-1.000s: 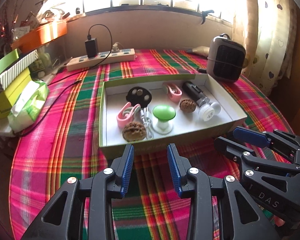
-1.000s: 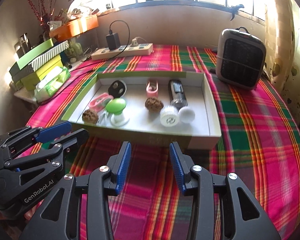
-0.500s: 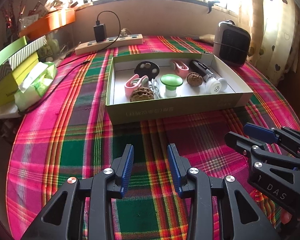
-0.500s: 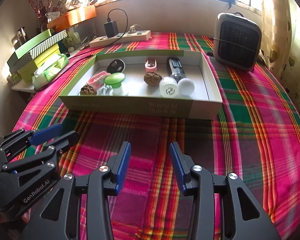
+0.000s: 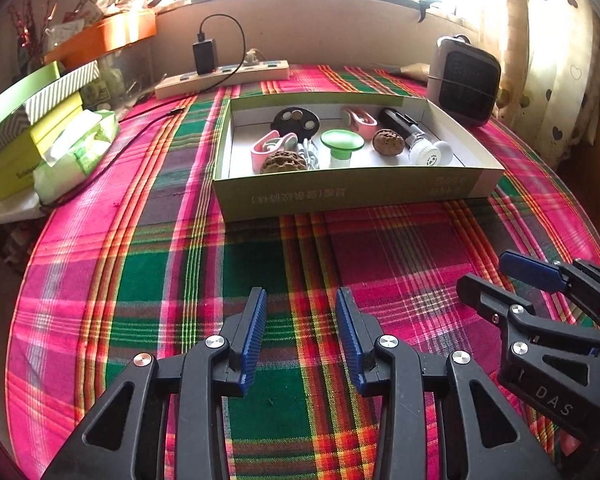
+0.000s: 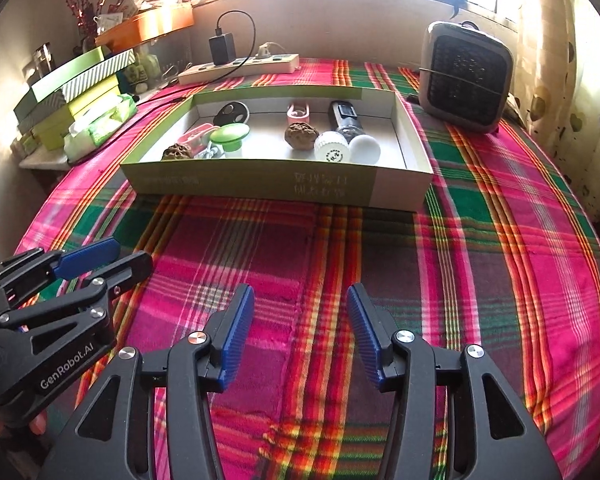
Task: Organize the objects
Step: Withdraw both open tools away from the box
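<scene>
Hiding walnut's underside, box wall

Left gripper, right gripper: jaws apart, empty.

Black fingers, ribbed blue pads, silver screws, "GenRobot.AI" lettering

Left black plastic gripper, showing left of the right one: "GenRobot.AI" in white.
Right black plastic gripper, showing right of the left one: "DAS" in white.
Shallow green cardboard box, lying ahead: front-wall print unreadable.
</scene>
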`<act>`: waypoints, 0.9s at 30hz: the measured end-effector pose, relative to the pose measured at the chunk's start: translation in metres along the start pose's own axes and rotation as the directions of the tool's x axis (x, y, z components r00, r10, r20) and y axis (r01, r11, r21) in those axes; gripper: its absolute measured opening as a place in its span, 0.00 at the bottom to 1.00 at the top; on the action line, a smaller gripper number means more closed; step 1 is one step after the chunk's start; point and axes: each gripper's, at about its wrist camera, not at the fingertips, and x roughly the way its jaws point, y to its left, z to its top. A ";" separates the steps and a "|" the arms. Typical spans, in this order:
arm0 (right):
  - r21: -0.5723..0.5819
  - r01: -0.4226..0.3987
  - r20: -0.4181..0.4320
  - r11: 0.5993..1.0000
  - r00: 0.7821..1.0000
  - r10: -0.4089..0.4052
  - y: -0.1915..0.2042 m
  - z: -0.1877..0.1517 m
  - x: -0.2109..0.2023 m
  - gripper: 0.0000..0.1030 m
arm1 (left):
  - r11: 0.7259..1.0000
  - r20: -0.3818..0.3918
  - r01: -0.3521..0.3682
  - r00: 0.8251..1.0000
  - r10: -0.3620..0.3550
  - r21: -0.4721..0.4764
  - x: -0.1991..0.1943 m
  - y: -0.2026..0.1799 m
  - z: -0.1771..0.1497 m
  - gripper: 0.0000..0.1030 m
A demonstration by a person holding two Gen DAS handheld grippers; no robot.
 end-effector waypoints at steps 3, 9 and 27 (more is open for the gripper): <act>-0.021 0.010 -0.005 1.000 1.000 -0.011 0.003 -0.003 -0.001 0.54 | 1.000 0.001 -0.021 1.000 0.021 0.010 -0.002 -0.004 -0.003 0.34; -0.032 0.014 -0.008 0.999 1.000 -0.014 0.007 -0.006 -0.002 0.59 | 1.000 0.002 -0.018 1.000 0.018 -0.006 -0.003 -0.003 -0.004 0.33; -0.034 0.015 -0.009 0.999 1.000 -0.016 0.008 -0.005 -0.002 0.61 | 1.000 0.002 -0.018 1.000 0.018 -0.006 -0.003 -0.003 -0.004 0.34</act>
